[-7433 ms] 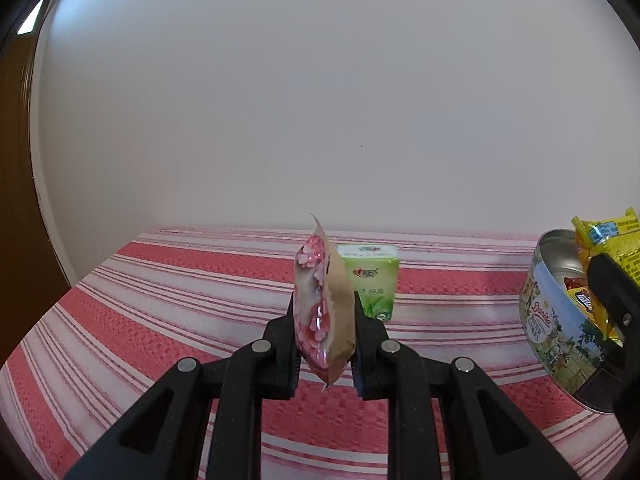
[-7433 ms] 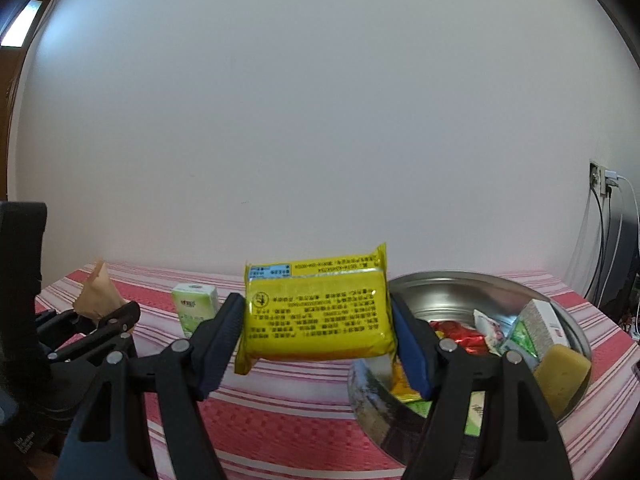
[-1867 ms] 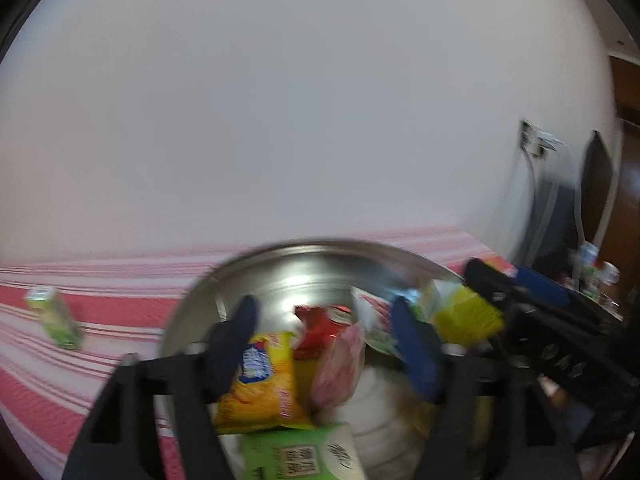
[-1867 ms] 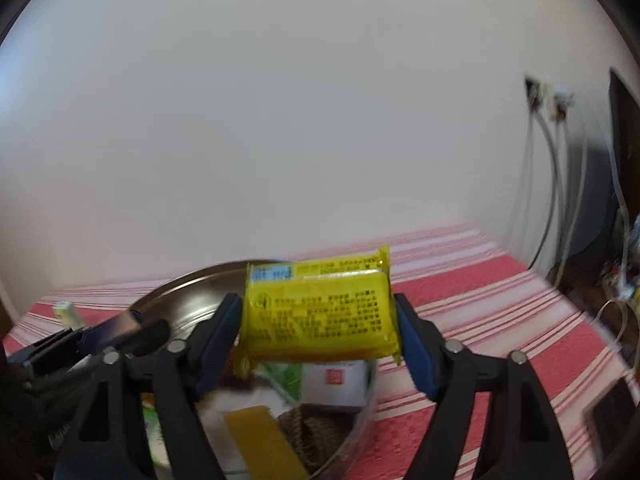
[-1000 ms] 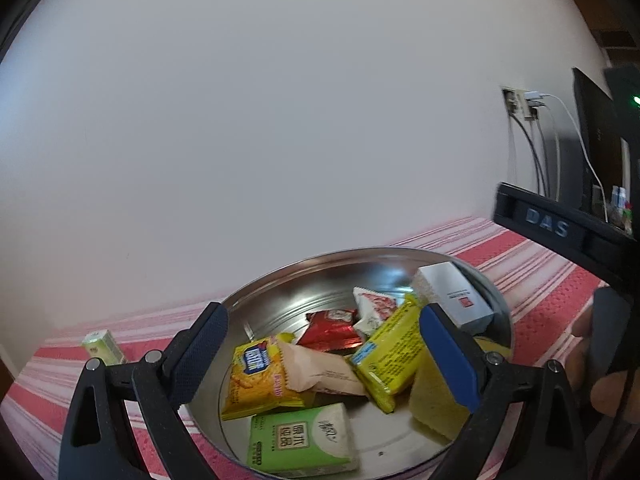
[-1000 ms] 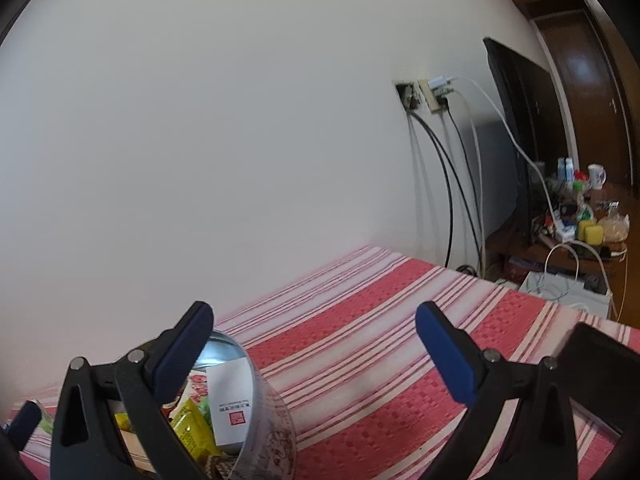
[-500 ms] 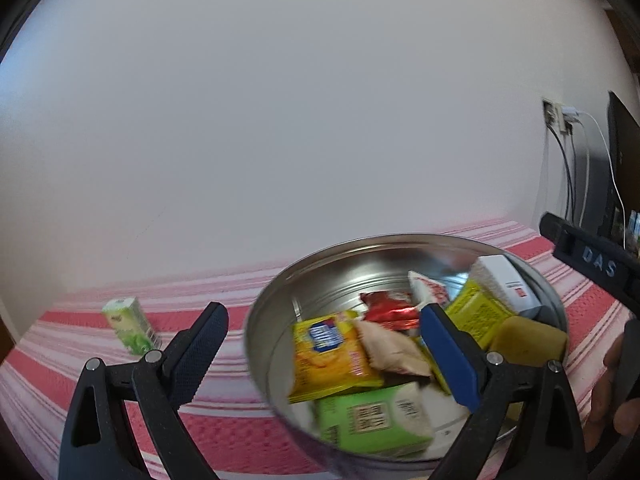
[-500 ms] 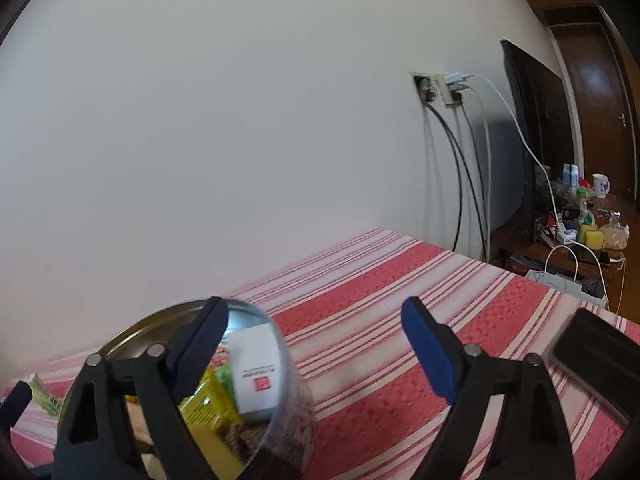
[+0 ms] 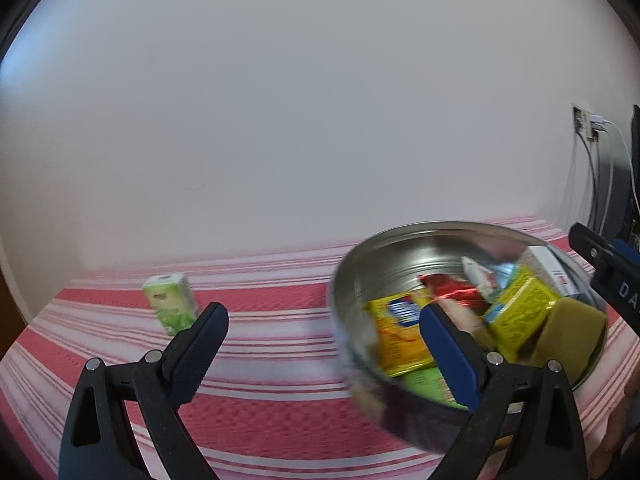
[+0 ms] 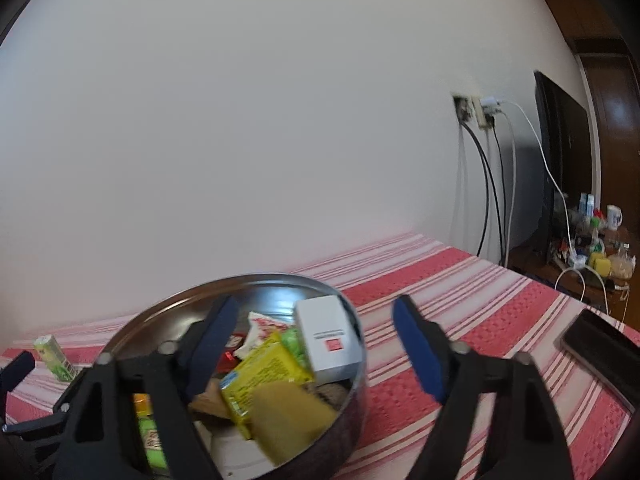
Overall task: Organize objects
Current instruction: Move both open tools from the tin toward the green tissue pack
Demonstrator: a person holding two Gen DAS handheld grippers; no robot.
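Both pairs of jaws gape empty, the green carton point(image 9: 171, 304) beyond the left gripper's point(image 9: 320, 344) left finger.

Surface covered in red-and-white striped cloth point(image 9: 280, 360), set against white wall; round metal tin point(image 10: 356, 364) of packets sits on it; green carton point(image 9: 171, 306) upright, well apart; dark phone point(image 10: 600, 354) flat near right edge.

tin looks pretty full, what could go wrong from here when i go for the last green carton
The tin is heaped: the white box and yellow pack sit near rim level, so another item may slide out. The green carton stands upright on the striped cloth; a careless approach by the open left gripper could topple it.
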